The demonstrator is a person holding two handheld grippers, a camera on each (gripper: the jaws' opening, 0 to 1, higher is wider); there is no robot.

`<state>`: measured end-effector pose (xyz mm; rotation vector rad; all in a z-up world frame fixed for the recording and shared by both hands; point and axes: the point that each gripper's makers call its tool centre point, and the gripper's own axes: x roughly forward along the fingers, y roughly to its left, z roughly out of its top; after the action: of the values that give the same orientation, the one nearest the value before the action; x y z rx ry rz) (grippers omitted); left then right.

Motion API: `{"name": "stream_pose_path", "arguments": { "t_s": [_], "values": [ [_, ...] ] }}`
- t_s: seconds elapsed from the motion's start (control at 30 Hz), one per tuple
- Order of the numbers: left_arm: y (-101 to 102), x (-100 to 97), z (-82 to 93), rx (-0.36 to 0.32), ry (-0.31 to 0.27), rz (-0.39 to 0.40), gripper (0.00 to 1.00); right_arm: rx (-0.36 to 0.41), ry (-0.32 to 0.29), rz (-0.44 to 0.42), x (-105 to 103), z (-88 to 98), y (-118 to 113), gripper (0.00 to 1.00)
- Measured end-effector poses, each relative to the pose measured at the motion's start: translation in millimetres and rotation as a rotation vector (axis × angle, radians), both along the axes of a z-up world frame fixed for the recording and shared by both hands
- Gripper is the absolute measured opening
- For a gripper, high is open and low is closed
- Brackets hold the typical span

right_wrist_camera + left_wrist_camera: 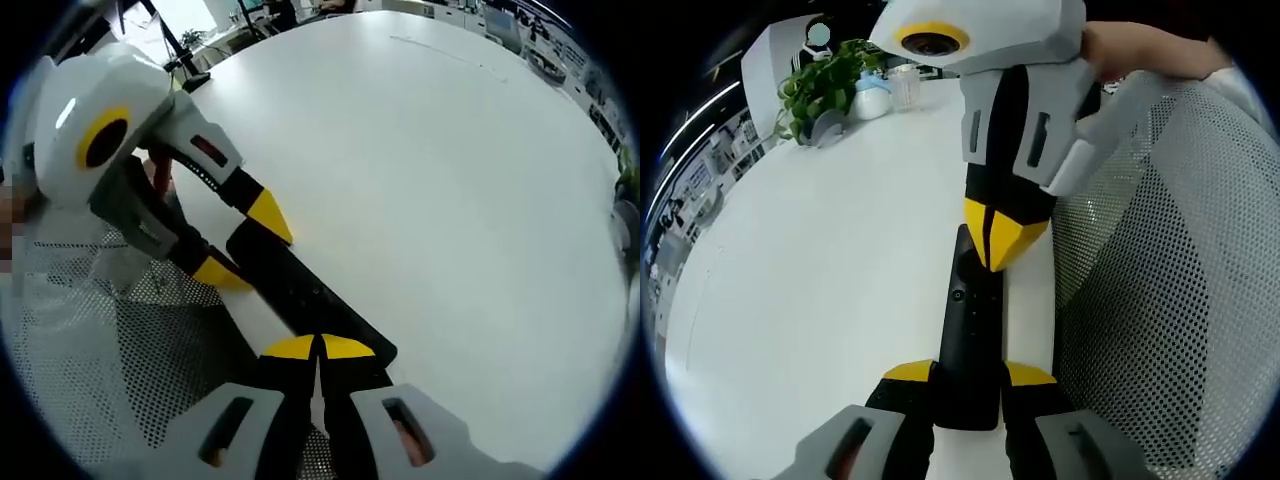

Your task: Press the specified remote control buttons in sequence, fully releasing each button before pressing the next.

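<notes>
The black remote control [970, 340] lies along the near edge of the white surface [820, 280], beside a mesh chair back [1170, 300]. The left claw [970, 372] clamps its near end, jaws snug against both sides. The right claw [318, 346] comes in clenched, tips together, nose resting on the remote's far half as a pressing point. To do this well, I'd say: push straight down on one key, keep the left grip steady so the body doesn't rock, then lift fully clear before the next. The key labels are unreadable, and which button sits under the yellow tip is hidden. A potted plant [815, 90] stands at the far corner.
</notes>
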<state>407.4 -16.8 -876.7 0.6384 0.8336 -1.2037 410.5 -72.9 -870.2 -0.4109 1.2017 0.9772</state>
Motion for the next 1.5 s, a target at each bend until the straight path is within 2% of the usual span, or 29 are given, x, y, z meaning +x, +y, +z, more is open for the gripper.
{"name": "stream_pose_path", "arguments": {
  "t_s": [0.57, 0.77, 1.0, 1.5],
  "values": [
    [-0.3, -0.3, 0.2, 0.002, -0.002, -0.009, 0.25, -0.004, -0.012, 0.028, -1.9, 0.3, 0.6, 0.0],
    [-0.6, 0.1, 0.3, 0.002, -0.002, -0.009, 0.25, -0.049, -0.063, 0.11, -3.1, 0.7, 1.9, 0.0],
    [-0.5, -0.3, 0.5, -0.002, -0.001, -0.004, 0.25, -0.048, -0.033, 0.076, -1.8, 0.8, 0.4, 0.0],
    [-0.9, 0.0, 0.4, 0.0, -0.002, -0.011, 0.25, -0.056, -0.046, 0.082, -0.1, 1.4, 0.7, 0.0]
  ]
}}
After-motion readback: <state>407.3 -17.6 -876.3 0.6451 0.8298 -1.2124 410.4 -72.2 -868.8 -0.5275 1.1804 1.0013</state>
